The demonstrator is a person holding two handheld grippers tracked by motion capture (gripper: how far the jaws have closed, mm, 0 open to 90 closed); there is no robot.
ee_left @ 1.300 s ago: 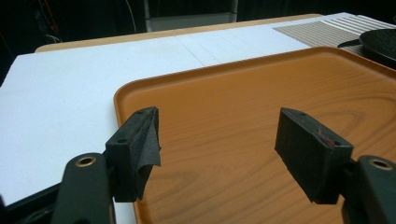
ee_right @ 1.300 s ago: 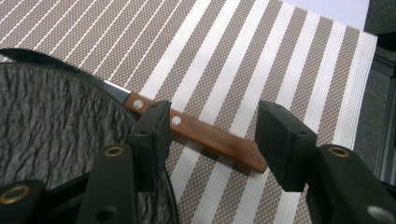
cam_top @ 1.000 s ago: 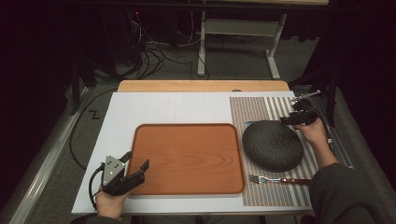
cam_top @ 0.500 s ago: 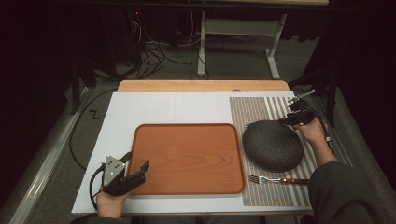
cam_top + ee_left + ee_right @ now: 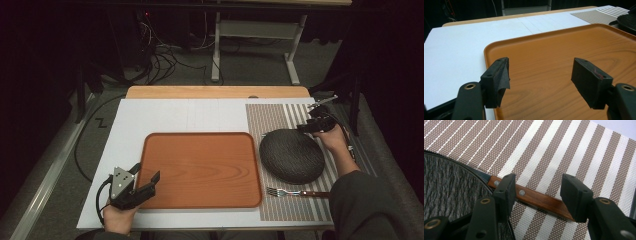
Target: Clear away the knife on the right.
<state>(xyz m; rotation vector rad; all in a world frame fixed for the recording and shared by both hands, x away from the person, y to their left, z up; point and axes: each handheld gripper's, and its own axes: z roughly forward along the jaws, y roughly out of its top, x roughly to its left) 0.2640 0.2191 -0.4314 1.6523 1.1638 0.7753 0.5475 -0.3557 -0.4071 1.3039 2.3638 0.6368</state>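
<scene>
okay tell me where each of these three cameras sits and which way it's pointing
High view: above the person's side, facing forward and down on the table; both forearms and hands enter from below.
Left gripper view: on the left gripper, looking between its open jaws across the tray.
Right gripper view: on the right gripper, looking down at a wooden handle on the striped mat.
Shared: the dark plate.

Dim dark surroundings, table evenly lit

The right tool (image 5: 306, 126) sits a little lower and closer to the dark plate (image 5: 292, 155) than a second ago. Its open jaws now straddle the wooden knife handle (image 5: 536, 198).
</scene>
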